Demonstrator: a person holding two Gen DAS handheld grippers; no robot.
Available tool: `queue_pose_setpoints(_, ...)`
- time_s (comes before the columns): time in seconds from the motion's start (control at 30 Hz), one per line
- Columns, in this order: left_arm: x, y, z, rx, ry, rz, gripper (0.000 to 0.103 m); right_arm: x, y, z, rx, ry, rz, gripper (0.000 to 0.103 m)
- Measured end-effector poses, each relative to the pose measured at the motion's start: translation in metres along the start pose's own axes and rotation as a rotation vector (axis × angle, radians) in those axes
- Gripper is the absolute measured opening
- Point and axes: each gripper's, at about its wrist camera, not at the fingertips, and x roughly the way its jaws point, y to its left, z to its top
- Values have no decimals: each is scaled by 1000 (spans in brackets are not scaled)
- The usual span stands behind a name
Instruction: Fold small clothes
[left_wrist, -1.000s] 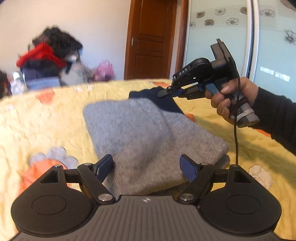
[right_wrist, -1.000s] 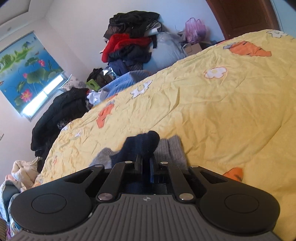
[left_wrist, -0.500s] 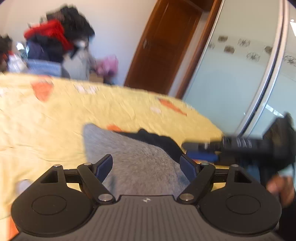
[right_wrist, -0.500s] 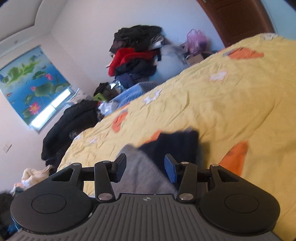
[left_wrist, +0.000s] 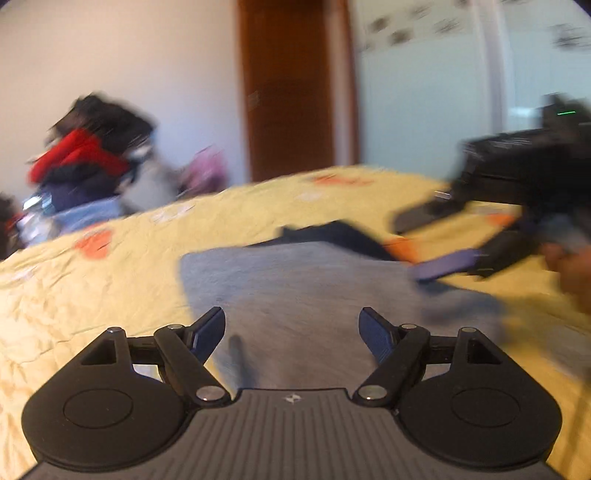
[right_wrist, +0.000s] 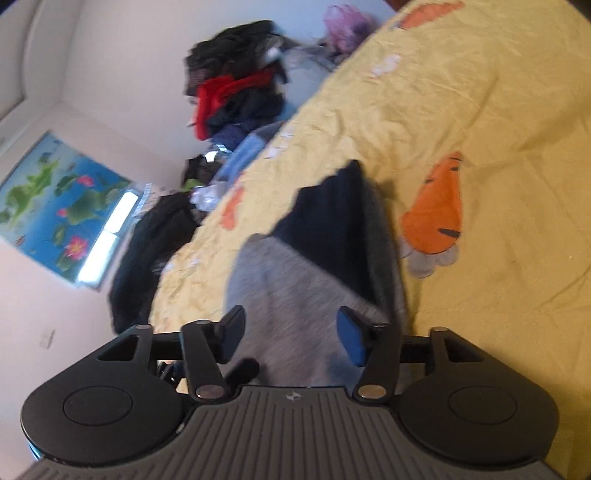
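Both your grippers are wide, holding nothing: left gripper (left_wrist: 291, 328) and right gripper (right_wrist: 290, 334) hover over the grey garment (left_wrist: 295, 288) lying flat on the yellow bed (left_wrist: 110, 266). Its navy part (right_wrist: 328, 218) points away from you; long axis runs that way. Pinch one edge cleanly, fold along that axis.

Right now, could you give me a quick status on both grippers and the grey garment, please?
Left gripper open, empty. Right gripper open, empty, over the grey garment. Garment folded on yellow bedspread, navy piece at far end. Nothing in the way.
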Motion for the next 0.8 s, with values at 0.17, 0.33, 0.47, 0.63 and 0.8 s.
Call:
queue_pose_setpoints(0.17,16,1,-18,-57,169,-81,80,4,-25,-21,51,75,-25,56)
queue_pose_setpoints(0.33,5,32,-1,-224,163,-100,80,-16,-18,-9,55,32,-41,67)
queue_pose_setpoints(0.47,12,87,10,-552,149,-162,86,-24,-16,24,-2,-44,-66,81)
queue_pose_setpoints(0.63,64,121,-2,-811,280,-195,85,22,-46,55,63,65,-142,80)
queue_pose_setpoints(0.8,90,124,0,-854,274,-233,84,50,-37,48,-8,118,-95,79)
